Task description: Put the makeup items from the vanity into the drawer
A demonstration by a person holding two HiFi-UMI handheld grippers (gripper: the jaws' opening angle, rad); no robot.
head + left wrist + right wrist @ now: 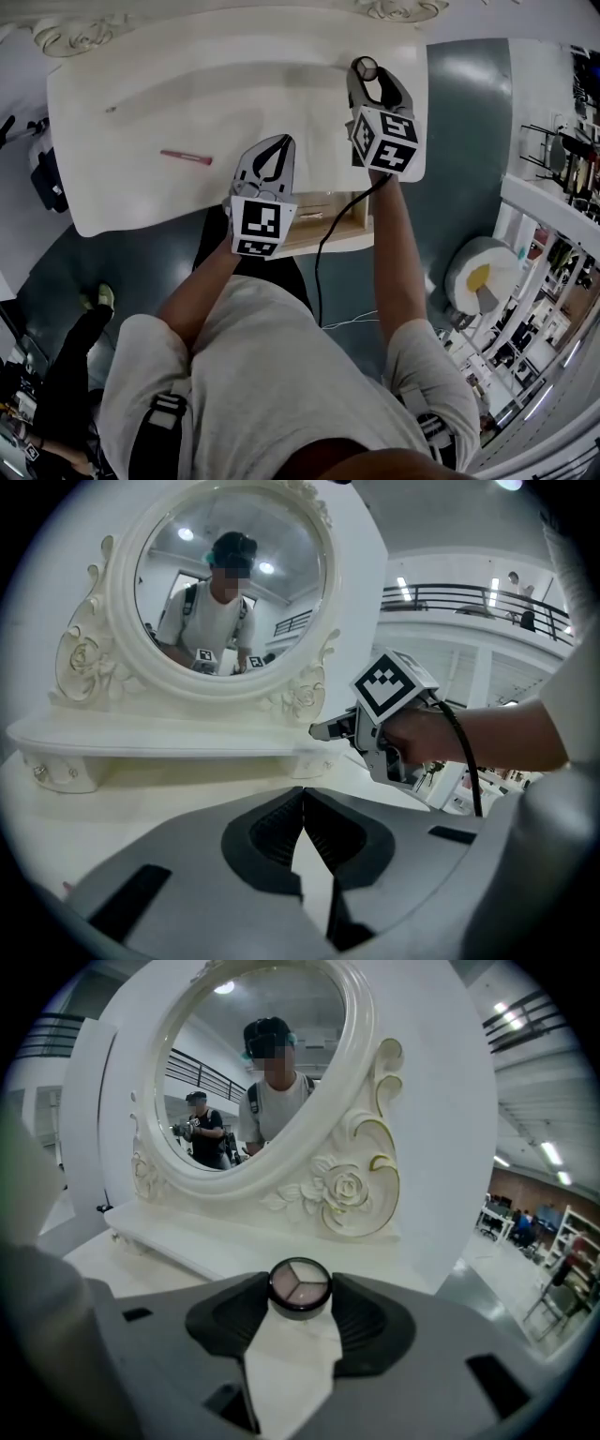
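The wooden drawer [342, 225] under the white desk [122, 112] is mostly covered by the left claw [281, 142] and the person's forearm [202, 291], so I can't make out what's inside. The thin pink stick [186, 157] on the desk is too small to name. In the right gripper view the round white-framed mirror [253, 1072] is cut off at the top. The right claw [300, 1299] covers 2 sides of the round black compact [299, 1286].

Makeup stick [186, 157] lies on vanity [131, 94], left of eyeshadow pot [365, 67].
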